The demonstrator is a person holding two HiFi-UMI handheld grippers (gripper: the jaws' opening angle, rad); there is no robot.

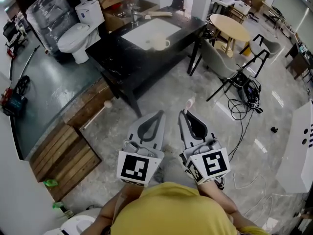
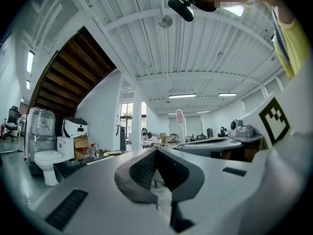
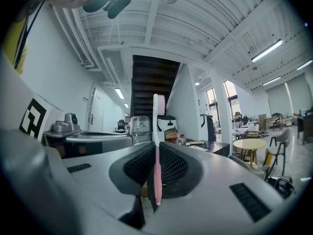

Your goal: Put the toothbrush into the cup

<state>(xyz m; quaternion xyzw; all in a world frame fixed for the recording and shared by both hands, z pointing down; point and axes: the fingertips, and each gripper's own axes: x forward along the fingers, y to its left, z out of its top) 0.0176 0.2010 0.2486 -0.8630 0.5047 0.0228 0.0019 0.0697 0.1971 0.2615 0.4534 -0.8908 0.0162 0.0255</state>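
A pink-and-white toothbrush (image 3: 157, 155) stands upright between the jaws of my right gripper (image 3: 155, 148), which is shut on its handle. The brush head (image 1: 190, 103) sticks out past the right gripper (image 1: 184, 113) in the head view. From the left gripper view, the same toothbrush (image 2: 180, 125) shows to the right. My left gripper (image 1: 160, 113) is beside the right one, shut with nothing in it (image 2: 156, 151). A pale cup (image 1: 159, 44) stands far ahead on the white basin (image 1: 142, 31) set in the black table (image 1: 132, 67). Both grippers hang over the floor, well short of the table.
A white toilet (image 1: 78, 33) and a plastic-wrapped bundle (image 1: 46, 16) stand left of the table. Wooden pallets (image 1: 63, 153) lie at the left on the floor. A round table (image 1: 230, 26), chairs (image 1: 217, 62) and loose cables (image 1: 242, 106) are at the right.
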